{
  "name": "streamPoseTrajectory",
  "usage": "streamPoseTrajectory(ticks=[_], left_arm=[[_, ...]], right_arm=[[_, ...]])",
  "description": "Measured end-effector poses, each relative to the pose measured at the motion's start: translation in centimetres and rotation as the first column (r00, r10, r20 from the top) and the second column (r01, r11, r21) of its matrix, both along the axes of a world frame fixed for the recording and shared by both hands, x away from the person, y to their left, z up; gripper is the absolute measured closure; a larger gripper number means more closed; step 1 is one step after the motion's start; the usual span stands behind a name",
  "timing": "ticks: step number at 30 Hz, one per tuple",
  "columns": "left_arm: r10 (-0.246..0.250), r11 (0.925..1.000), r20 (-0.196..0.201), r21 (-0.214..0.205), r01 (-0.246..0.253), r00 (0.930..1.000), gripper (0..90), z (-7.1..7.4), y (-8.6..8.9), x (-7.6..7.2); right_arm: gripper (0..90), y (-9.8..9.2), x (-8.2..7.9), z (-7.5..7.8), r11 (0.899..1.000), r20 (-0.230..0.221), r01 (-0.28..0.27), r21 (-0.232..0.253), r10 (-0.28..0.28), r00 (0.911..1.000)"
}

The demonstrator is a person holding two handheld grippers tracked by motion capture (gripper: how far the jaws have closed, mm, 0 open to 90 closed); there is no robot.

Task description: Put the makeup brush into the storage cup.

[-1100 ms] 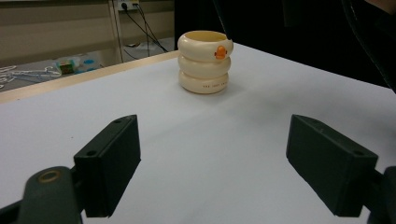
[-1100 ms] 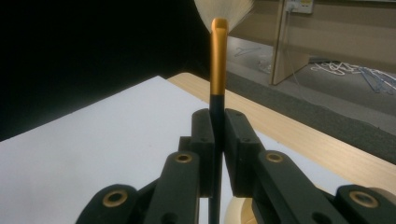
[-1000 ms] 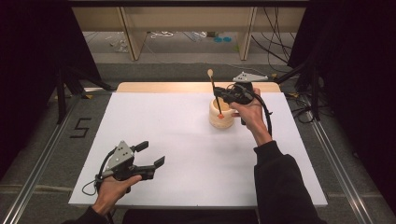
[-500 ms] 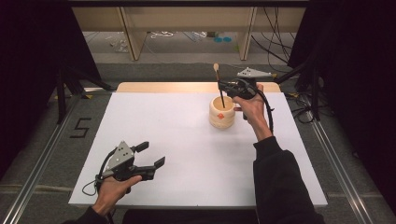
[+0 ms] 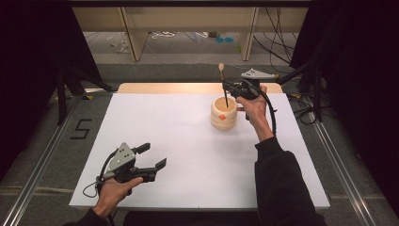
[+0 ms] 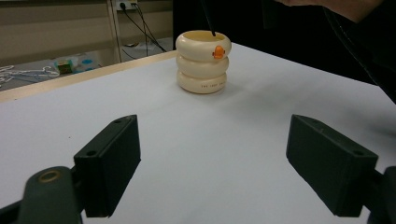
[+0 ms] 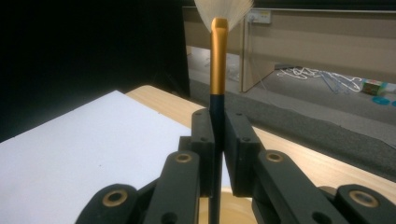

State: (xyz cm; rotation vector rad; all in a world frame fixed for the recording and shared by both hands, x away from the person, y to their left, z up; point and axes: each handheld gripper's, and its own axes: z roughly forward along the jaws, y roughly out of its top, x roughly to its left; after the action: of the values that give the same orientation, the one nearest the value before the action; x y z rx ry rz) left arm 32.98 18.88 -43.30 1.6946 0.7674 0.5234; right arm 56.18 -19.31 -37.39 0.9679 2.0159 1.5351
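The brush's (image 7: 218, 70) pale bristles are cut off by the top edge of the right gripper view, and its dark lower handle is hidden inside the cream holder (image 5: 223, 113), perhaps touching the bottom. The holder's small lettering (image 6: 208, 85) is illegible.

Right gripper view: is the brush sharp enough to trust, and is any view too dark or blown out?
Right gripper view: brush handle sharp, bristles blurred, pale. High view: white table evenly lit, surroundings black. Left gripper view: cream holder sharp, no glare.
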Motion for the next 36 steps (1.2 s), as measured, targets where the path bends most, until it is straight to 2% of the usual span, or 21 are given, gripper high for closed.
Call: streamPoseTrajectory(ticks=[5,7,11,14,17,20,22,24,25,26,27,28,30,31,34,36], left_arm=[[0.002,1.0,-0.001,-0.001,-0.002,1.0,17.2,0.0,0.0,0.0],[0.002,1.0,-0.003,-0.007,-0.002,1.0,17.2,0.0,0.0,-0.1],[0.004,1.0,-0.003,-0.008,-0.004,1.0,17.2,0.0,0.0,-0.1],[0.001,1.0,0.004,0.002,-0.001,1.0,17.2,0.0,0.0,0.0],[0.0,1.0,0.005,0.001,0.0,1.0,17.2,0.1,0.0,0.0],[0.0,1.0,0.005,0.003,0.0,1.0,17.2,0.1,0.0,0.0],[0.001,1.0,0.005,0.001,-0.001,1.0,17.2,0.1,0.0,0.0],[0.0,1.0,0.004,0.002,0.0,1.0,17.2,0.1,0.0,-0.1],[0.0,1.0,0.004,0.002,0.0,1.0,17.2,0.1,0.0,-0.1],[0.0,1.0,0.005,0.001,0.0,1.0,17.2,0.1,0.0,0.0],[0.0,1.0,0.006,0.002,0.0,1.0,17.2,0.1,0.0,0.0],[0.0,1.0,0.005,0.002,0.0,1.0,17.2,0.1,0.0,0.0],[-0.007,0.9999,0.012,-0.007,0.007,0.9999,17.2,0.0,0.0,0.0],[-0.007,1.0,0.013,-0.007,0.007,0.9999,17.2,0.0,0.0,0.0],[-0.001,1.0,0.008,0.003,0.001,1.0,17.2,0.1,0.1,0.0],[-0.001,1.0,0.008,0.002,0.001,1.0,17.2,0.1,0.1,0.0]], right_arm=[[83.0,0.2,0.1,-0.4,1.0,-0.002,0.0,0.009,0.0,1.0],[83.0,0.2,0.1,-0.5,1.0,-0.02,0.001,0.017,-0.001,0.9998],[83.0,0.1,0.3,-0.9,1.0,-0.012,0.006,0.017,-0.006,0.9999],[83.0,0.2,0.3,-1.2,1.0,-0.023,0.009,0.018,-0.008,0.9997],[83.0,0.3,0.4,-1.4,1.0,-0.006,0.01,0.016,-0.01,0.9999],[83.0,0.3,0.4,-1.6,1.0,-0.021,0.009,0.013,-0.009,0.9997],[83.0,0.3,0.5,-1.8,1.0,-0.007,0.013,0.014,-0.013,0.9999],[83.0,0.4,0.4,-1.9,1.0,-0.033,0.01,0.014,-0.009,0.9994],[83.0,0.3,0.5,-1.9,1.0,-0.01,0.01,0.006,-0.01,0.9999],[83.0,0.4,0.5,-2.0,1.0,-0.008,0.013,0.003,-0.013,0.9999],[83.0,0.5,0.4,-2.0,1.0,-0.034,0.007,0.015,-0.006,0.9994],[83.0,0.5,0.5,-2.1,1.0,-0.02,0.011,0.014,-0.011,0.9997],[83.0,0.5,0.4,-2.0,1.0,-0.035,0.016,0.01,-0.015,0.9993],[83.0,0.4,0.5,-2.2,1.0,-0.012,0.019,0.009,-0.019,0.9997],[83.0,0.3,0.5,-2.5,1.0,-0.04,0.024,0.014,-0.023,0.999],[83.0,0.1,0.6,-2.7,1.0,-0.039,0.027,0.015,-0.026,0.9989]])
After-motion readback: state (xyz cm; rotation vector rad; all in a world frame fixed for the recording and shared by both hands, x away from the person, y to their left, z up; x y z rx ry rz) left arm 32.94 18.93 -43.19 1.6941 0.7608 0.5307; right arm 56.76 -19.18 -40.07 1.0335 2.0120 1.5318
